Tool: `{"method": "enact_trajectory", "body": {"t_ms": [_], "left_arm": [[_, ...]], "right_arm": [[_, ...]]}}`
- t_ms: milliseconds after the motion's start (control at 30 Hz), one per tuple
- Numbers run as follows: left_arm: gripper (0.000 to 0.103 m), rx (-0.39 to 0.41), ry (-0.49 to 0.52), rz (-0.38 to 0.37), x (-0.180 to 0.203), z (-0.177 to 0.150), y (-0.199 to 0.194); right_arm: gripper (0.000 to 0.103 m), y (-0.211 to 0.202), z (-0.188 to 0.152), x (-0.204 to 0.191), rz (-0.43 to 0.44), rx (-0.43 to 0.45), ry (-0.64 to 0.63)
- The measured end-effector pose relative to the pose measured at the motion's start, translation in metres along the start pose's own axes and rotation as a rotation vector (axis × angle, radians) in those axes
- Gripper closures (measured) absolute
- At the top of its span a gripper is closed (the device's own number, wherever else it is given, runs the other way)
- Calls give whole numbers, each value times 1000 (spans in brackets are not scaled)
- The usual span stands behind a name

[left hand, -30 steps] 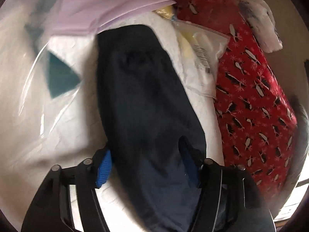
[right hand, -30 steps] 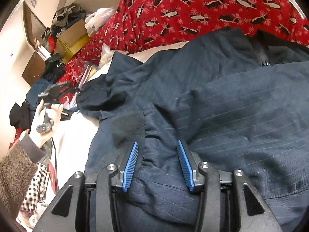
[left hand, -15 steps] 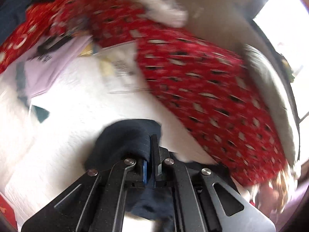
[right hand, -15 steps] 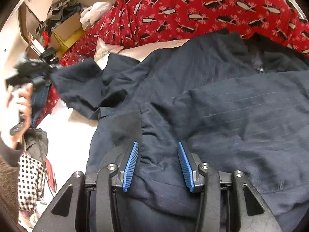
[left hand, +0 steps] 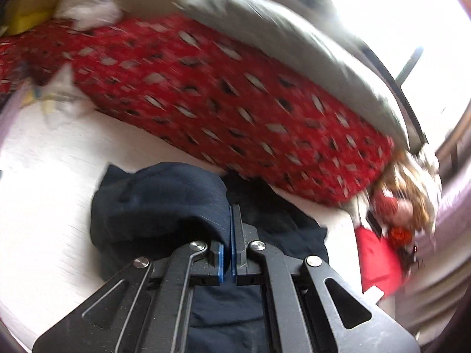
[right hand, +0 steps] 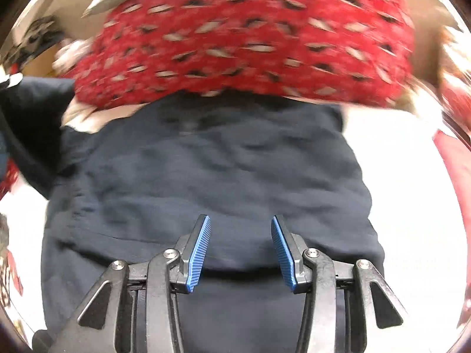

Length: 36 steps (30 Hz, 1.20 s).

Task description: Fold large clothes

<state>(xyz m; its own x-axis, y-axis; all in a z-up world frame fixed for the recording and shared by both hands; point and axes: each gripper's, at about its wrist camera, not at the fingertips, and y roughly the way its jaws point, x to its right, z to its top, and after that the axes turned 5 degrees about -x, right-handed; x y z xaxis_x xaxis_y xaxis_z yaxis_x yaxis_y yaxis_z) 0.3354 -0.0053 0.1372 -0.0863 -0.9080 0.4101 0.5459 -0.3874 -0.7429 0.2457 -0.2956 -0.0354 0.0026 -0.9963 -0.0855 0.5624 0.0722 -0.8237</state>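
A navy pinstriped garment (right hand: 212, 176) lies spread over the white bed sheet (right hand: 406, 206). My left gripper (left hand: 230, 214) is shut on a bunched fold of the navy garment (left hand: 164, 203), which drapes over the left finger and hangs above the sheet. My right gripper (right hand: 240, 223) hovers just over the garment's near part, its blue pads (right hand: 200, 250) apart with only flat cloth below them, none pinched.
A red duvet with a penguin print (left hand: 223, 100) runs along the far side of the bed (right hand: 253, 38). A grey pillow (left hand: 294, 47) rests behind it by the bright window. White bags (left hand: 85, 8) and a yellow box (left hand: 26, 14) sit far left.
My left gripper closed on the dark sleeve end, then lifted it and swung it across toward the duvet and pillow. My right gripper slid along the garment, still open.
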Motion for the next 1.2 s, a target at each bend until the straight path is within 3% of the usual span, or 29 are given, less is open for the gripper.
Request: {"method": "enact_trajectory", "body": {"t_ms": [200, 267, 400, 533, 600, 667, 733, 767, 833, 967, 1033, 1100, 1133, 1200], "left_arm": [[102, -198, 52, 26, 54, -59, 88], [102, -287, 76, 70, 63, -82, 124], [101, -421, 131, 159, 66, -114, 163], [94, -447, 114, 31, 50, -111, 131], [81, -405, 85, -46, 29, -107, 94], [53, -325, 30, -36, 1, -105, 64], [53, -280, -35, 4, -29, -101, 48], [53, -273, -70, 10, -43, -100, 46], [53, -279, -173, 40, -75, -102, 49], [53, -335, -304, 20, -110, -112, 69], [53, -337, -319, 2, -112, -113, 74], [53, -329, -301, 4, -109, -114, 73], [53, -328, -289, 3, -105, -114, 74], [53, -327, -283, 3, -106, -116, 74]], "right_arm": [[58, 19, -33, 58, 81, -75, 190], [57, 14, -41, 60, 103, -34, 191], [54, 15, -41, 54, 88, -42, 151], [52, 11, -35, 52, 80, -71, 158], [51, -2, -25, 49, 119, -37, 170], [51, -18, -12, 35, 158, 19, 129], [48, -34, 3, 7, 195, 74, 36], [39, -39, 12, -15, 217, 94, -36], [33, -39, 21, -55, 233, 106, -153], [33, -12, 21, -128, 184, 52, -373], [39, 14, 20, -155, 89, 6, -451], [73, 31, 22, -158, 40, -16, -445], [98, 33, 20, -153, 65, -28, -415], [99, 24, 30, -124, 185, -18, -253]]}}
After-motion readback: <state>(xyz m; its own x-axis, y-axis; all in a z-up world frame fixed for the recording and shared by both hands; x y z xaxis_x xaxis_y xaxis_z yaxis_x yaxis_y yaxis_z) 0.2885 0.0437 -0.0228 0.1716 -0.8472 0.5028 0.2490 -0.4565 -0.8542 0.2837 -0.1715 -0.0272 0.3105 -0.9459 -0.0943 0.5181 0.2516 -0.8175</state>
